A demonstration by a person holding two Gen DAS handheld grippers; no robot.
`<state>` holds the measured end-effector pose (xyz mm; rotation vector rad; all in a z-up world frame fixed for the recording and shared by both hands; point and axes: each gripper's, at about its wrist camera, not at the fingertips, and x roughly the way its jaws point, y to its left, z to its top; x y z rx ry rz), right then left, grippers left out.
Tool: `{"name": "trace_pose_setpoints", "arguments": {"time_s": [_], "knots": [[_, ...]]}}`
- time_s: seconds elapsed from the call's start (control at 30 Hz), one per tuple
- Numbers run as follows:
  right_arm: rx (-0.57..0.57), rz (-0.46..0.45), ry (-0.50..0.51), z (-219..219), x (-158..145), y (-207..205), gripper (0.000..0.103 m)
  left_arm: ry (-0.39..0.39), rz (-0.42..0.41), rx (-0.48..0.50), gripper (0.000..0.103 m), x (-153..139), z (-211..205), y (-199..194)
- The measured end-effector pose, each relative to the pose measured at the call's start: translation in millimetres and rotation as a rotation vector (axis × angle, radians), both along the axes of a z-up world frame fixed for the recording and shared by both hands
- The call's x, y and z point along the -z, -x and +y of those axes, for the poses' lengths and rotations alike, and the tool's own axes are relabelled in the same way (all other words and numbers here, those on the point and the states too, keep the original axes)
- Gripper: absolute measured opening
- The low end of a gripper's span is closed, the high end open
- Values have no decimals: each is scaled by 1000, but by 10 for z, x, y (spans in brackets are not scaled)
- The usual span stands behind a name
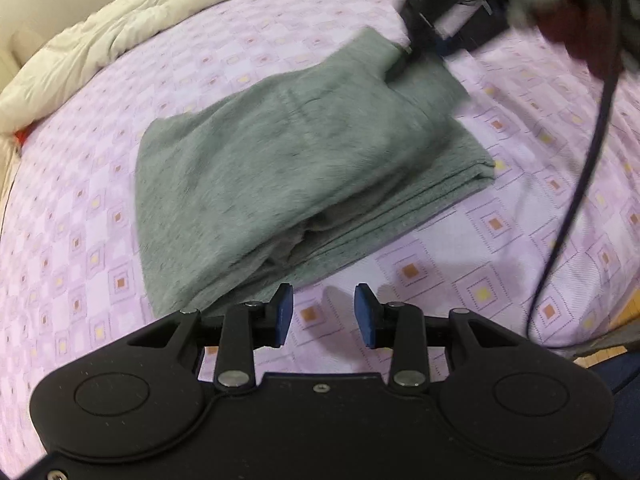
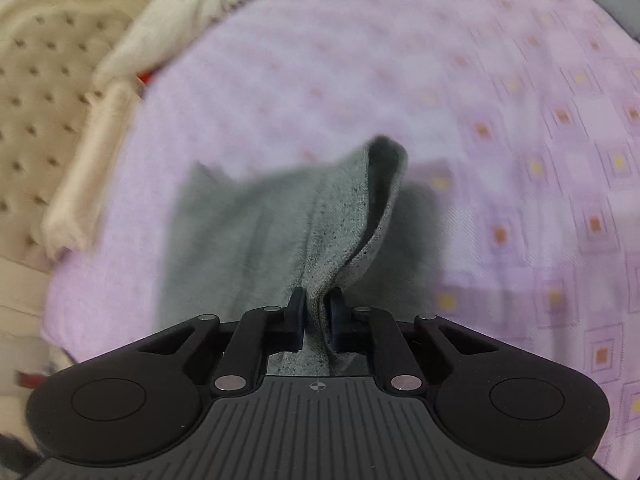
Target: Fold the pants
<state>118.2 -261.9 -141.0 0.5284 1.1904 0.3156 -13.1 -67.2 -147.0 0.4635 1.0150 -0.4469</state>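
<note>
Grey pants (image 1: pixel 304 168) lie folded mid-bed, their two-o'clock corner clamped in the right claw (image 2: pixel 318 312) to carry it over, while the left claw (image 1: pixel 323 316) waits apart at six o'clock.

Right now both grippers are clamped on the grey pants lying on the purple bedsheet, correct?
Not quite. Only the right gripper is clamped on the grey pants, pinching a raised edge of the fabric. The left wrist view shows the left gripper open and empty, its fingers apart over the purple bedsheet just short of the pants.
</note>
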Motion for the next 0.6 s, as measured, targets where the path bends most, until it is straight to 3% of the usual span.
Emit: {"name": "trace_pose_setpoints", "arguments": {"time_s": [0.13,0.33,0.5,0.6], "knots": [[28,-47,-140,-1,-425,-152,11,8,-41,107,46,33,-141,3],[-25,-81,-144,179,-668,-263,10,-16,-110,206,46,191,-418,-129],[-37,-80,-138,211,-676,-234,10,5,-159,158,48,214,-460,-257],[-18,-79,-122,203,-684,-222,10,-17,-104,46,49,336,-292,-390]]}}
